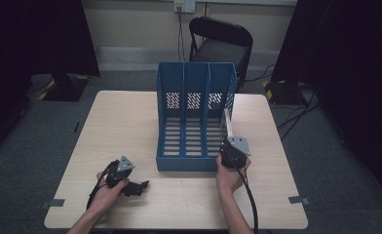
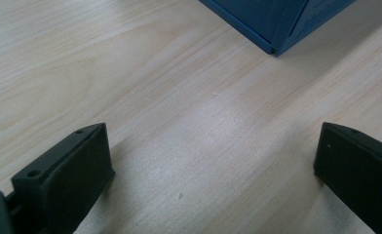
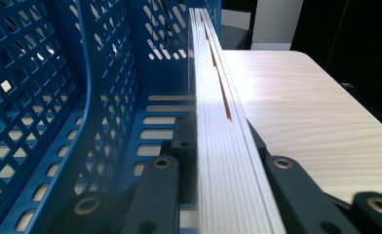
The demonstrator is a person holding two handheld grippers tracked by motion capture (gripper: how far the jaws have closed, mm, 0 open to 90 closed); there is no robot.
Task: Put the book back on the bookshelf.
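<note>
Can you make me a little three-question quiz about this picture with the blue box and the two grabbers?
1. True or false: the right gripper is clamped on a thin book.
2. How many compartments does the blue file rack have? A) two B) three C) five
3. What lies between the jaws of the left gripper?

Key:
1. True. Its jaws press both sides of the book, held edge-on at the rack's right-hand compartment.
2. B, three.
3. Nothing but bare wooden table; the jaws stand wide apart.
</note>
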